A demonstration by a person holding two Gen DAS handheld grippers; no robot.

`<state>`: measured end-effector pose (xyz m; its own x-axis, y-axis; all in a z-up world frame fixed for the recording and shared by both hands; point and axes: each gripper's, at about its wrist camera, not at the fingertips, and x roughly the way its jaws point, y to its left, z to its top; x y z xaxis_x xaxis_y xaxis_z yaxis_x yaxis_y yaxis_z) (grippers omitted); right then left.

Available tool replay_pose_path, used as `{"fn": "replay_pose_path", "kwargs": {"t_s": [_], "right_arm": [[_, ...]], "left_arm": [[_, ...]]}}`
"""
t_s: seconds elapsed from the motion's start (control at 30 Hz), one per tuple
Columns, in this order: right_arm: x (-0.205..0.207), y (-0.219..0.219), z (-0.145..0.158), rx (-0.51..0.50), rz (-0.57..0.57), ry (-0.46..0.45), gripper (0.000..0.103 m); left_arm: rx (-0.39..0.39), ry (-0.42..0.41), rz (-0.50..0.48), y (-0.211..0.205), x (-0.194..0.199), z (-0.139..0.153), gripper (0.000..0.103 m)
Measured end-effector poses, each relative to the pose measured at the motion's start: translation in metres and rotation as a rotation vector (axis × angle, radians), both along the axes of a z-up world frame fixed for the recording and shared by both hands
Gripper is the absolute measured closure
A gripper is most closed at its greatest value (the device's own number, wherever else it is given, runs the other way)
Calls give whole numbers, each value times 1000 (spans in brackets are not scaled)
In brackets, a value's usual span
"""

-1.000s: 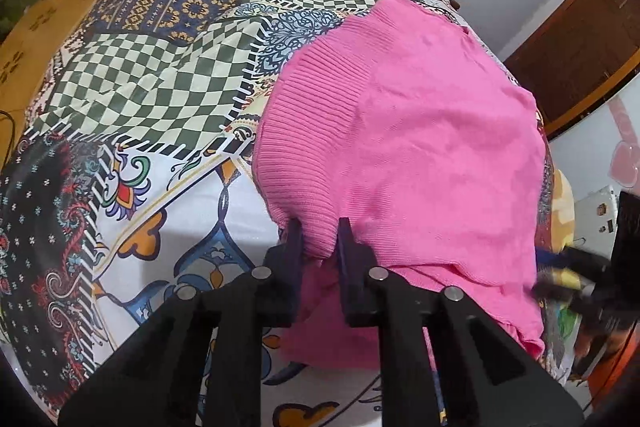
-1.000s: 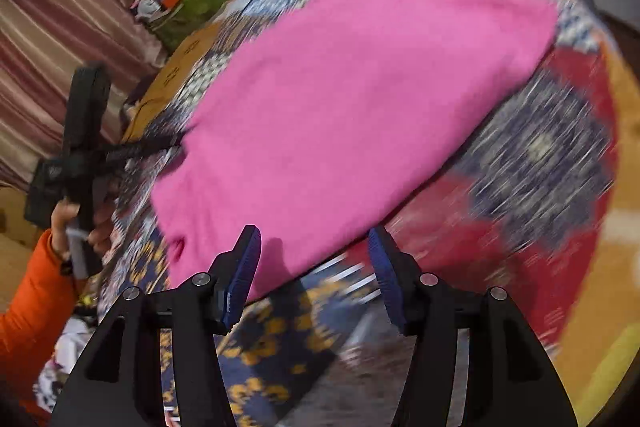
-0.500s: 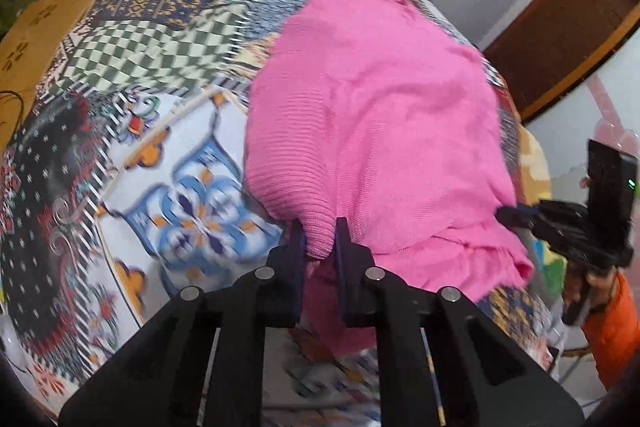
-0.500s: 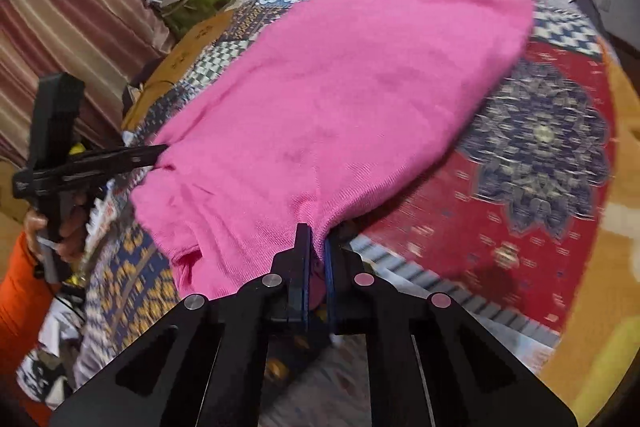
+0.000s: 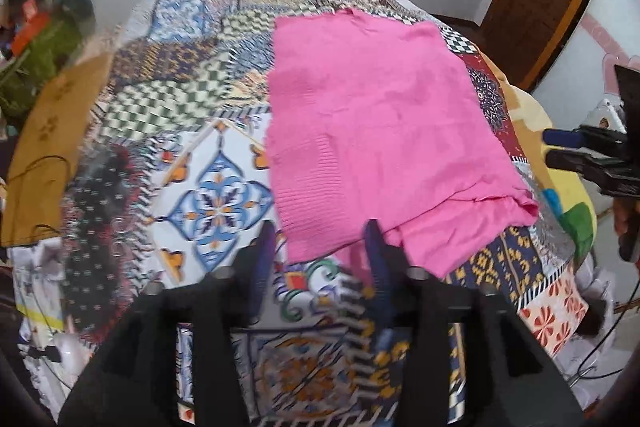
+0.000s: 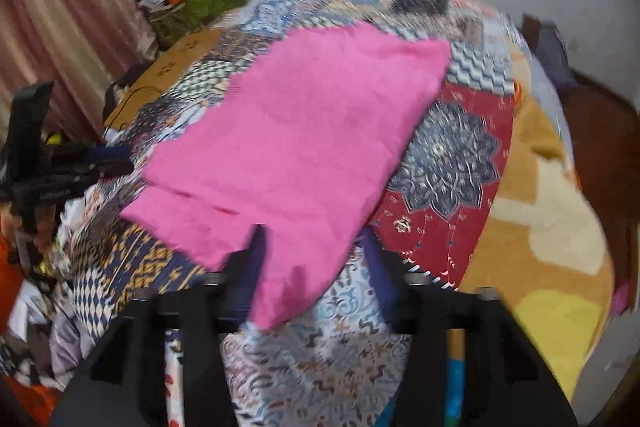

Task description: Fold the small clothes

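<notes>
Left gripper [image 5: 320, 247] fingers are standing wide, holding nothing, near edge of the pink knitted garment [image 5: 380, 131] between them. Right gripper [image 6: 316, 255] likewise gaping over its corner. Garment is lying folded on the patchwork-patterned bedspread [image 5: 208, 195].

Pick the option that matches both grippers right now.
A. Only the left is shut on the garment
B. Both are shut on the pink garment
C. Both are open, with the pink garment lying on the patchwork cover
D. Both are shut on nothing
C: the left gripper and the right gripper each show a wide gap between their fingers, and the pink garment lies spread on the patchwork cover.
</notes>
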<state>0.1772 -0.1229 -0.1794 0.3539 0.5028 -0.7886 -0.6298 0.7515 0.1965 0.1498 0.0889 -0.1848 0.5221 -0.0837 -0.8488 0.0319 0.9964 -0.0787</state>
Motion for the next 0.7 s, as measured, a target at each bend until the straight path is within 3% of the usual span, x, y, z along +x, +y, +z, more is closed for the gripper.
{"fn": "replay_pose_path", "kwargs": {"t_s": [0.1, 0.23, 0.4, 0.57, 0.63, 0.7], "right_arm": [[-17, 12, 0, -46, 81, -36, 42], [-30, 27, -15, -93, 148, -22, 39], [-32, 39, -36, -156, 172, -1, 39], [-20, 43, -43, -152, 165, 10, 40], [-13, 44, -43, -143, 161, 14, 46], [-11, 46, -44, -133, 165, 28, 60]], "left_arm": [[39, -13, 0, 4, -12, 1, 40], [61, 21, -29, 6, -25, -12, 37], [118, 69, -78, -3, -27, -33, 37], [168, 26, -139, -19, -9, -34, 33], [198, 13, -186, -29, 2, -35, 33], [239, -14, -231, -37, 9, -36, 33]]}}
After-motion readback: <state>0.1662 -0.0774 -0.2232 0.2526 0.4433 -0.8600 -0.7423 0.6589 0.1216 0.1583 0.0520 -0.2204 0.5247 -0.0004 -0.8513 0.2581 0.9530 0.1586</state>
